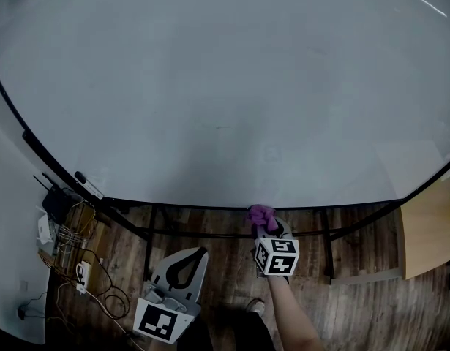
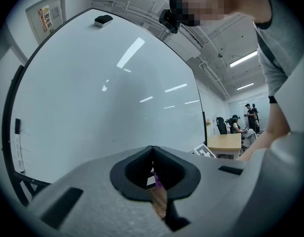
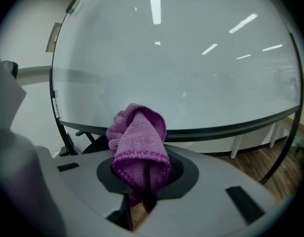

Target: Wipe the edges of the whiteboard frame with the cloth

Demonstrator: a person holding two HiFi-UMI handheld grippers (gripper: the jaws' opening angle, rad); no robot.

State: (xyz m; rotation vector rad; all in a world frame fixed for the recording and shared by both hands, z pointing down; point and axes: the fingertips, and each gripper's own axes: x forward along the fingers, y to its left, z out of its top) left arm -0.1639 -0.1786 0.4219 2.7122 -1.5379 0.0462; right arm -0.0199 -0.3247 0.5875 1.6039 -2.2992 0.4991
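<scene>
The whiteboard (image 1: pixel 225 86) fills most of the head view, and its black frame (image 1: pixel 210 206) runs along the bottom edge. A purple knitted cloth (image 1: pixel 261 214) is bunched in my right gripper (image 1: pixel 267 227), which is shut on it and holds it right at the bottom frame edge. In the right gripper view the cloth (image 3: pixel 139 142) sticks up from the jaws of my right gripper (image 3: pixel 144 181), with the frame (image 3: pixel 231 128) just behind it. Lower and to the left, my left gripper (image 1: pixel 197 254) is shut on nothing, away from the board. From the left gripper view, my left gripper (image 2: pixel 152 174) faces the board's left frame edge (image 2: pixel 11 107).
A marker (image 1: pixel 88 185) lies on the ledge at the lower left. Cables and a power strip (image 1: pixel 71 262) clutter the wooden floor at the left. The stand's black legs (image 1: pixel 148 247) drop below the board. A wooden desk (image 1: pixel 429 232) stands at the right. Some people (image 2: pixel 250 115) are far off.
</scene>
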